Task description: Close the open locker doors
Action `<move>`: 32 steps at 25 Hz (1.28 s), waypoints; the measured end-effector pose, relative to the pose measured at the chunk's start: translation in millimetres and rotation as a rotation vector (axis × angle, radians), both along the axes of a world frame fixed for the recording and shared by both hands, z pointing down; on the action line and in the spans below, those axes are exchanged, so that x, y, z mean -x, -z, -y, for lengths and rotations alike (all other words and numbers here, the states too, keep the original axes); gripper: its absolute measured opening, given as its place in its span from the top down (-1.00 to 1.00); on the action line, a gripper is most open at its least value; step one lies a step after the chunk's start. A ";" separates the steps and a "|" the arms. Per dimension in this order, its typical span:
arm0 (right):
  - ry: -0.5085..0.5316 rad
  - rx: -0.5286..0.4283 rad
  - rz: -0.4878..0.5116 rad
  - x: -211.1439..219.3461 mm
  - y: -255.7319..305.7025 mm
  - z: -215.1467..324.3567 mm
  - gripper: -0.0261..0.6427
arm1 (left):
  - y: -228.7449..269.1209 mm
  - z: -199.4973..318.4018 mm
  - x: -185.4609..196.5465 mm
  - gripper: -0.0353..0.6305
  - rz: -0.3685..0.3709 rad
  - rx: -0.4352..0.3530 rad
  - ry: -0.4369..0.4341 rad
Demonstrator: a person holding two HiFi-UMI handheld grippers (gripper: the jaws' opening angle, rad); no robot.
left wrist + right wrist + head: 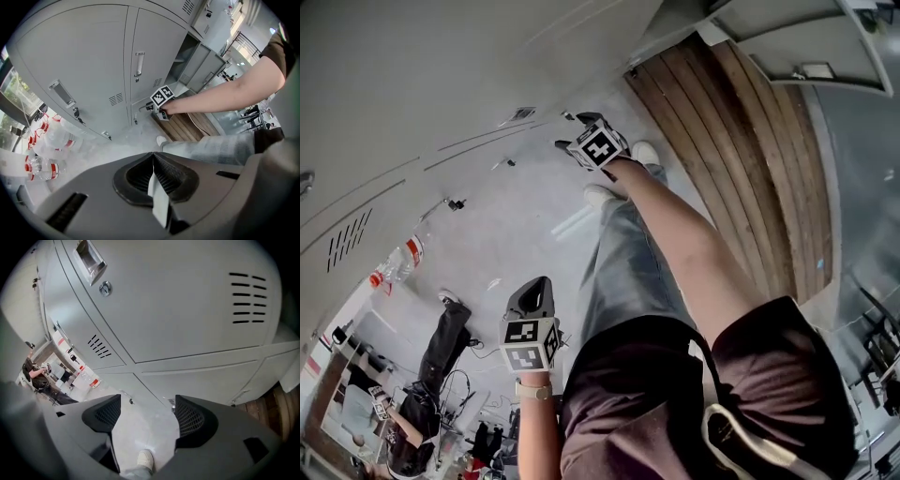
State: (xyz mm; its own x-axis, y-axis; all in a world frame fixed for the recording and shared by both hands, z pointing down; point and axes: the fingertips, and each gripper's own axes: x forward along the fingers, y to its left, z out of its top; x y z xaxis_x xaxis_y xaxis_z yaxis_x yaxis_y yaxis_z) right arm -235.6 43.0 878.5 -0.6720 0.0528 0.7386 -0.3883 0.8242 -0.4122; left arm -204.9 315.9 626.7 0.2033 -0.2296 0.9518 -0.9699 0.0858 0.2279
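Grey lockers [412, 103] fill the left of the head view. My right gripper [566, 131] reaches out to a low locker front, with its marker cube just behind it. In the right gripper view its jaws [147, 404] stand wide open with nothing between them, close to a closed door [187, 301] that has vent slots, a recessed handle [91, 258] and a keyhole [105, 287]. My left gripper [539, 286] hangs back by my hip, shut and empty [153, 154]. From the left gripper view, an open locker door [199, 63] stands ajar farther along the row, beyond the right gripper [157, 101].
A wooden slatted platform [741, 141] runs along the floor to the right of my legs. Water bottles [42, 164] lie on the floor at the left by the lockers. A dark bag [441, 347] and a seated person [403, 422] are at the lower left.
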 end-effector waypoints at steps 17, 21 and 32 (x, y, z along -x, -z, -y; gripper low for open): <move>-0.368 -0.065 0.020 -197.8 118.3 12.7 0.60 | 20.6 102.2 -71.7 0.84 -0.102 -0.178 -0.138; -0.481 -0.108 0.023 -253.7 157.1 36.5 0.83 | 30.7 139.2 -100.2 0.84 -0.141 -0.241 -0.230; -0.595 -0.201 0.034 -369.1 275.8 75.0 0.84 | 88.0 226.9 -172.2 0.84 -0.206 -0.380 -0.329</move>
